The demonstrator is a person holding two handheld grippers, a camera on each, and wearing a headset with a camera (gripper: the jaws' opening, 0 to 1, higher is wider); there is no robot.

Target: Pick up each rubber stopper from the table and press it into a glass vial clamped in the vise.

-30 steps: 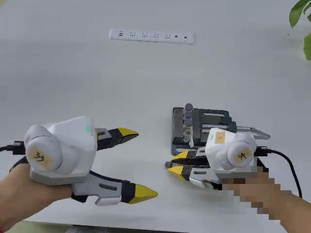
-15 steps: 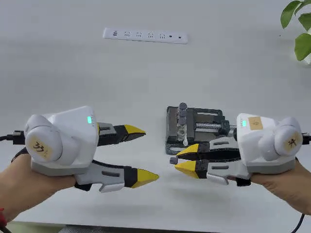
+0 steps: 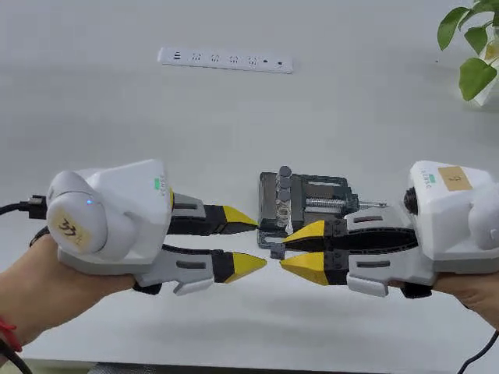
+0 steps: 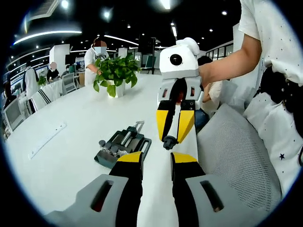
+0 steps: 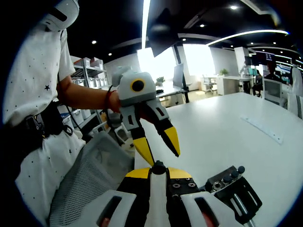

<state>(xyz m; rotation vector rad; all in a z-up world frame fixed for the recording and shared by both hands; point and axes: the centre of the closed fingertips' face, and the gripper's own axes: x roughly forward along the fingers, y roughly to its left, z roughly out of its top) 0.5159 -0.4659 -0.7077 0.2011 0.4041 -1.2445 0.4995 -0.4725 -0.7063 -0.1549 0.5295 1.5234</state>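
Note:
A black vise (image 3: 323, 196) stands mid-table and clamps a row of glass vials (image 3: 284, 204) topped with dark stoppers. The vise (image 4: 124, 144) also lies beyond my left jaws, and the vise (image 5: 233, 190) lies low right of my right jaws. My right gripper (image 3: 287, 255) points left, in front of the vise, shut on a small dark rubber stopper (image 3: 276, 253). The stopper (image 5: 158, 167) sits between its yellow tips. My left gripper (image 3: 251, 241) points right, open and holding nothing, tips close to the right gripper's tips. The right gripper (image 4: 170, 140) with the stopper (image 4: 166, 142) faces it.
A white power strip (image 3: 224, 59) lies at the far side of the table. A potted plant (image 3: 468, 47) stands at the far right corner. A grey mesh chair (image 4: 246, 156) and the person's body are at the near table edge.
The right gripper has drawn back to the right, off the vise, with its tips pointing left. The left gripper has moved right until the two sets of tips nearly meet.

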